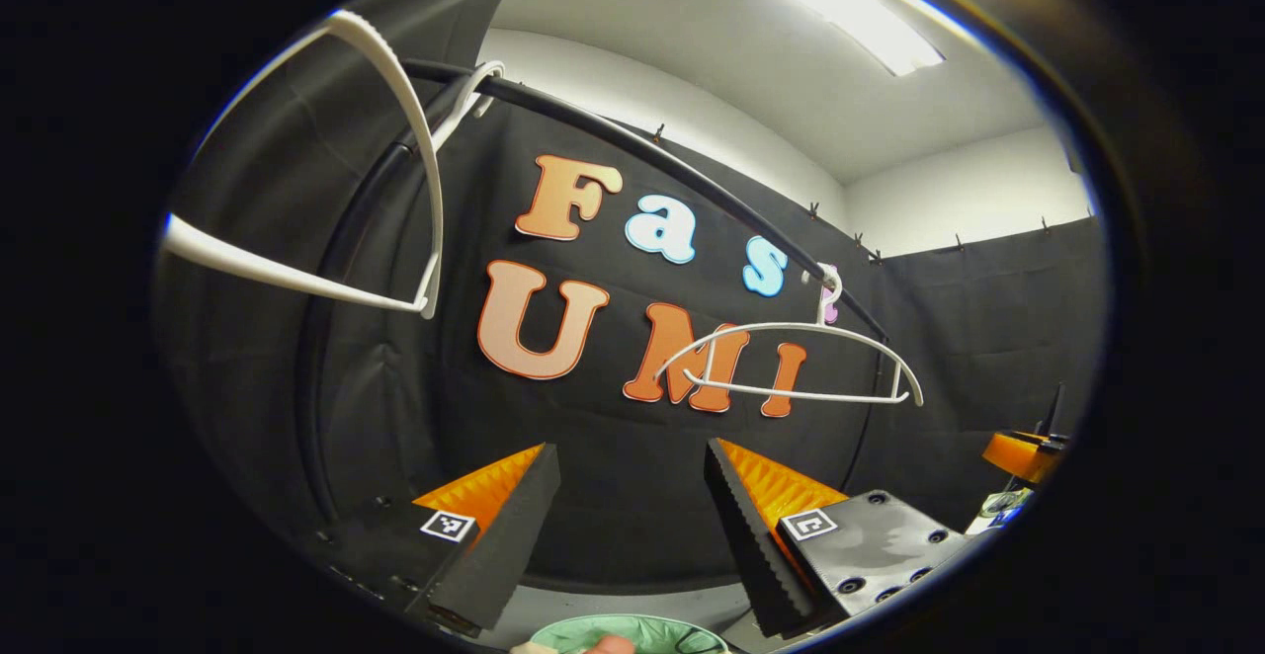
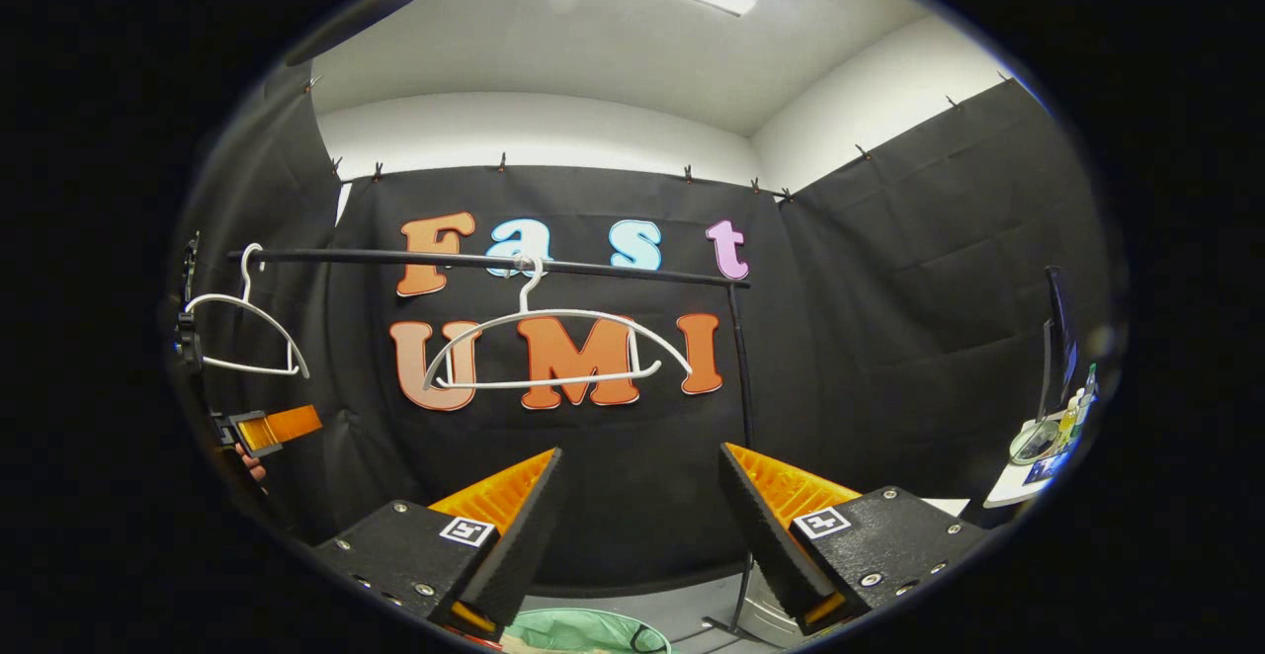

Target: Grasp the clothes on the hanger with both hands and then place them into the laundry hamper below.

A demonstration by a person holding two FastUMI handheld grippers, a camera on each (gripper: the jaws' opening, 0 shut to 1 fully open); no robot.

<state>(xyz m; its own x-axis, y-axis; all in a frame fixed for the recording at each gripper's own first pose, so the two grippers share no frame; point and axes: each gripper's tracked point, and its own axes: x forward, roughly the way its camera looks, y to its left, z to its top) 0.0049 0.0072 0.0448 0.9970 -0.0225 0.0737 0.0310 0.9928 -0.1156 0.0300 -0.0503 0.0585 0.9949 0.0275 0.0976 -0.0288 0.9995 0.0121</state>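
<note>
Two white hangers hang bare on the black rail (image 2: 494, 264): one at its middle (image 2: 553, 348), one at its left end (image 2: 247, 338). In the left gripper view the nearer hanger (image 1: 415, 140) looms at upper left and the farther one (image 1: 791, 367) hangs at right. My left gripper (image 1: 631, 445) is open with nothing between its fingers; it also appears at the left edge as the left gripper (image 2: 267, 429) in a hand. My right gripper (image 2: 642, 449) is open and holds nothing. The pale green hamper (image 2: 583, 631) lies below, with the hamper's rim (image 1: 652, 629) and something pale inside.
The rack's black upright post (image 2: 739, 387) stands right of centre, with its foot on the grey floor. A white desk (image 2: 1018, 484) with bottles and a dark screen sits at far right. An orange part (image 1: 1023, 456), likely the other gripper, shows at the right edge.
</note>
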